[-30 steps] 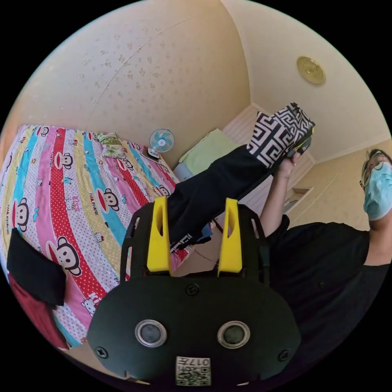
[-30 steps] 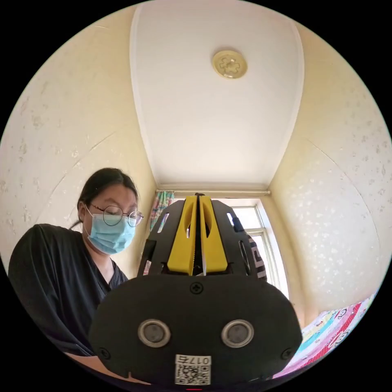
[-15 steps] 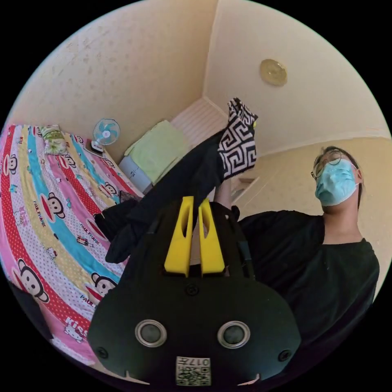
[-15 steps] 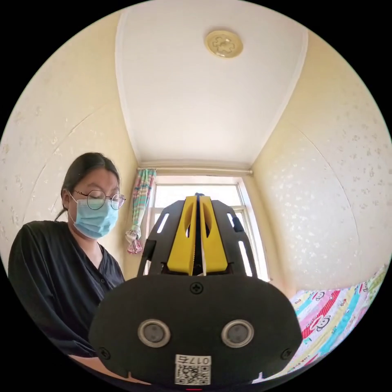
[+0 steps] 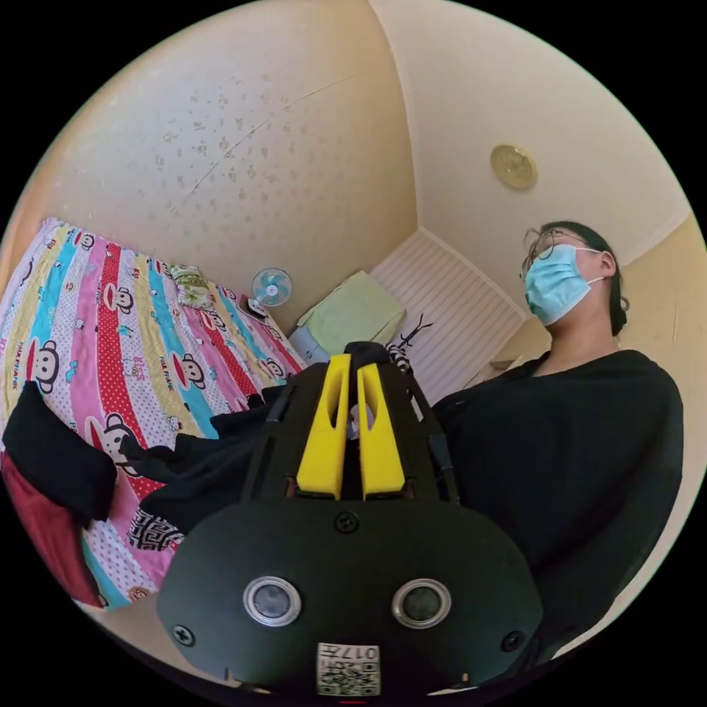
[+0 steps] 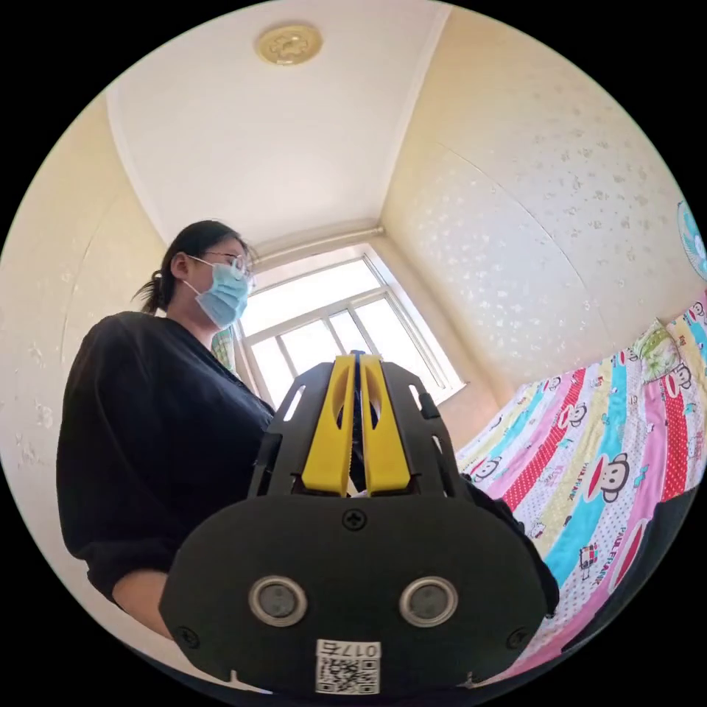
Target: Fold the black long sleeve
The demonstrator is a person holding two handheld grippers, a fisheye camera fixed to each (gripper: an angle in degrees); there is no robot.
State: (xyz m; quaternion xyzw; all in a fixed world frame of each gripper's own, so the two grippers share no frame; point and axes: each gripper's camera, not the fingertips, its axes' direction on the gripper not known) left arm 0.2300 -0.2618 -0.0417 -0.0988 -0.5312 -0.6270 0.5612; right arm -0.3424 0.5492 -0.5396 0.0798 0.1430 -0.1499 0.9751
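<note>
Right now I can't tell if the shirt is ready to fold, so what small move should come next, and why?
Probably lower both grippers and spread the black long sleeve flat on the bedsheet. It trails crumpled onto the sheet from the left gripper, whose jaws are nearly closed on black fabric; the right gripper looks pinched on dark cloth too.

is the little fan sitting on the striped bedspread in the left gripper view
No, the small fan stands past the far edge of the striped bedspread, against the wall beside a pale green cloth.

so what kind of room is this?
Most likely a bedroom in a home: a bed with a striped cartoon-monkey sheet, a small fan at the wall, and a window.
</note>
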